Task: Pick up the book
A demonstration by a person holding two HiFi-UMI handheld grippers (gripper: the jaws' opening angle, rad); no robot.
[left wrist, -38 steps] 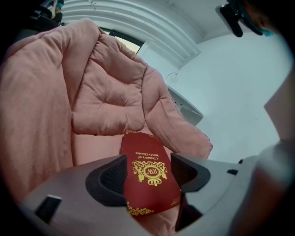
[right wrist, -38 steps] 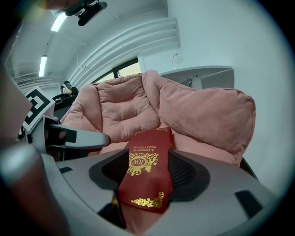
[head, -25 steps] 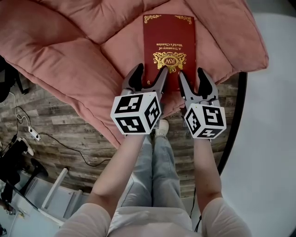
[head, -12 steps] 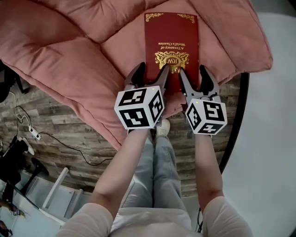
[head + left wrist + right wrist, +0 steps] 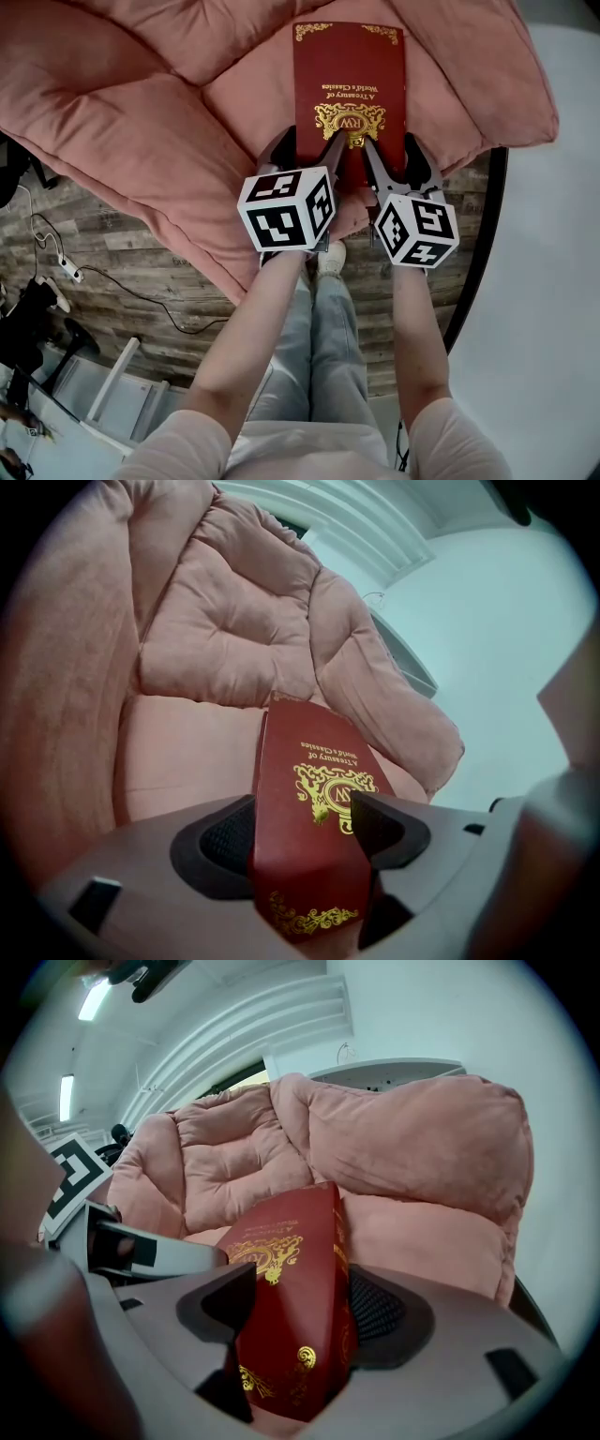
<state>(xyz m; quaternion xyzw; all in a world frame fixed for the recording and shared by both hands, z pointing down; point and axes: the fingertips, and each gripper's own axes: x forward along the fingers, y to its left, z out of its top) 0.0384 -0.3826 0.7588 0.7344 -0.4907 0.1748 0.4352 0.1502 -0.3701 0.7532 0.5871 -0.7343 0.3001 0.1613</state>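
A dark red hardcover book with gold embossing [image 5: 349, 84] lies flat near the front edge of a padded pink cushion [image 5: 141, 122], its near end toward the person. The left claw [image 5: 307, 146] stands released, straddling the book's near left corner. The right claw [image 5: 392, 148], whose jaws have just been opening, straddles the near right corner unclenched, seemingly readying a two-sided lift. Soft padding crowds the book's long edges; the open room is above it.

Grey left tool [image 5: 309, 142], right tool [image 5: 392, 145], light-blue jeans [image 5: 314, 347]
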